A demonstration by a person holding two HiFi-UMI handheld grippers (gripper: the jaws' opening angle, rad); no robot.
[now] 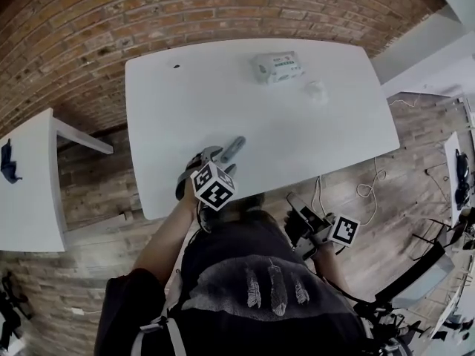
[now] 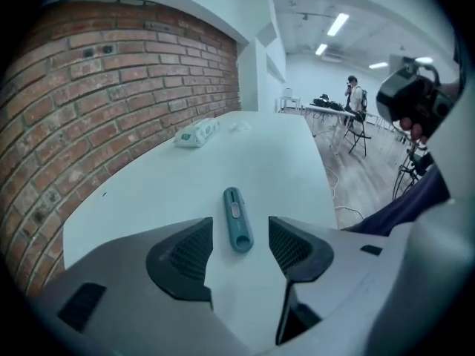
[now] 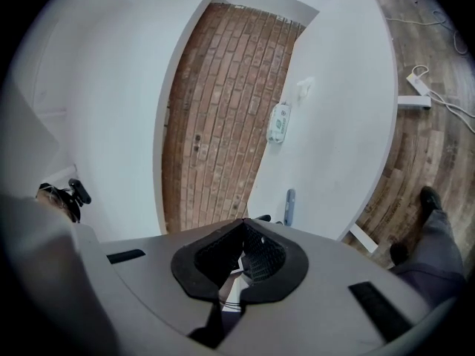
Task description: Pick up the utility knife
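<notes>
L gripper (image 1: 215, 162) is over the near part of the white table (image 1: 260, 124), tilted down at the utility knife (image 1: 233, 149). In the left gripper view its jaws stand wide apart, w/ the knife (image 2: 237, 219) lying flat on the tabletop (image 2: 260, 154) in the gap between them. Ribbed pads (image 2: 191, 252) sit either side of the knife's near end, not touching it. So the L gripper (image 2: 239, 249) is spread and grips nothing.

The knife is teal, long axis pointing away from me twd the far end of the table, slider button on top.

R gripper (image 1: 295, 205) hangs off the table edge, right of the knife and nearer my body than it. In the right gripper view its jaws (image 3: 241, 258) are closed together w/ nothing between them. From there I see the knife (image 3: 289, 206) just beyond the jaw tips, near the table's (image 3: 334, 124) close edge.

Well past the knife, at the far side, sits a white box (image 1: 277, 67) w/ print I can't read. A small crumpled white thing (image 1: 317, 90) lies just beside the box, also well apart from the knife. Brick wall (image 1: 148, 13) is beyond both. Left of the knife, off the table, stands a 2nd white table (image 1: 26, 184). Cables (image 1: 367, 188) lie on the wood floor right of the knife.
</notes>
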